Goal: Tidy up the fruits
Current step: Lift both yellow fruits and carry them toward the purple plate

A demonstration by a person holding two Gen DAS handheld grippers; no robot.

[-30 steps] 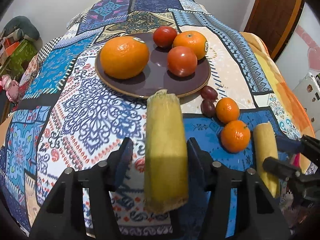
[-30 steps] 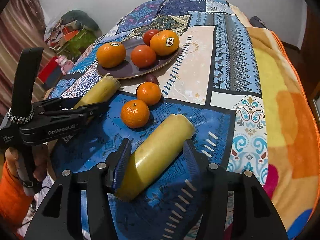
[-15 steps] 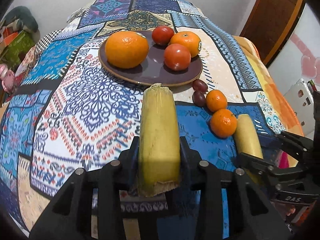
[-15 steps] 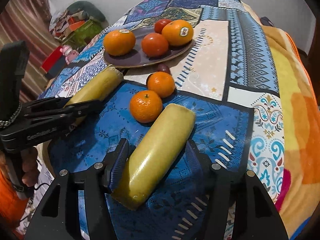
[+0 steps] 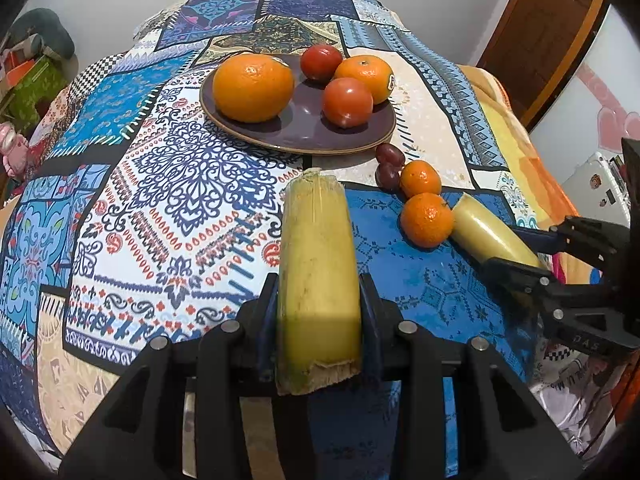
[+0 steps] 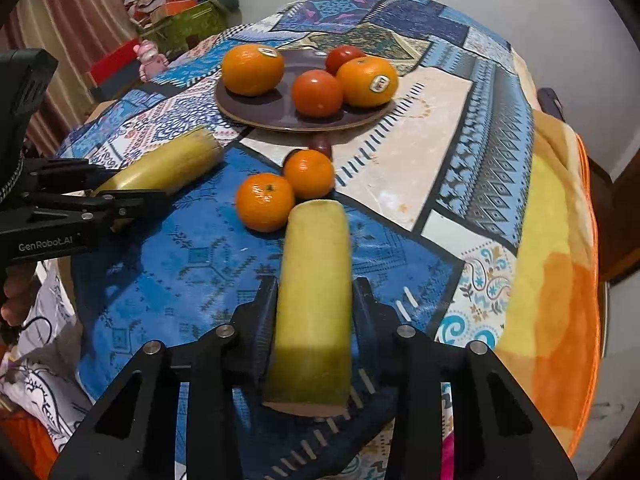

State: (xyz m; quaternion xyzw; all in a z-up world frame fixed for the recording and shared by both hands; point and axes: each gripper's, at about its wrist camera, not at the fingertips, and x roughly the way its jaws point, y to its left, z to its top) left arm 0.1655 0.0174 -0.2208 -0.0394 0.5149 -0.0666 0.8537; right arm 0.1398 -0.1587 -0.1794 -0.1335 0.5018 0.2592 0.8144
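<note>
1. The left gripper (image 5: 319,304) is clamped on a yellow-green stalk piece (image 5: 316,268), both pads pressed to its sides, low in the centre of the left wrist frame.
2. The right gripper (image 6: 313,316) is closed the same way on a second stalk piece (image 6: 314,292), bottom centre of the right wrist frame, its far end touching a small tangerine (image 6: 265,207).
3. A second small tangerine (image 6: 309,173) sits just beyond the first, touching it, mid-frame.
4. Two dark grapes (image 5: 389,166) lie just left of the tangerines in the left wrist frame, right below the plate's edge.
5. The purple plate (image 5: 298,130) sits in the upper centre of the frame, holding a big orange (image 5: 253,88) on its left side, a stickered orange (image 5: 365,79) on its right, and two red tomatoes (image 5: 347,102) between them.
6. Everything rests on a patchwork cloth (image 5: 168,184) in blues, white and orange.
7. At the upper left of the right wrist frame I can see a green box (image 6: 184,26) and a pink toy (image 6: 150,60) beyond the cloth.
</note>
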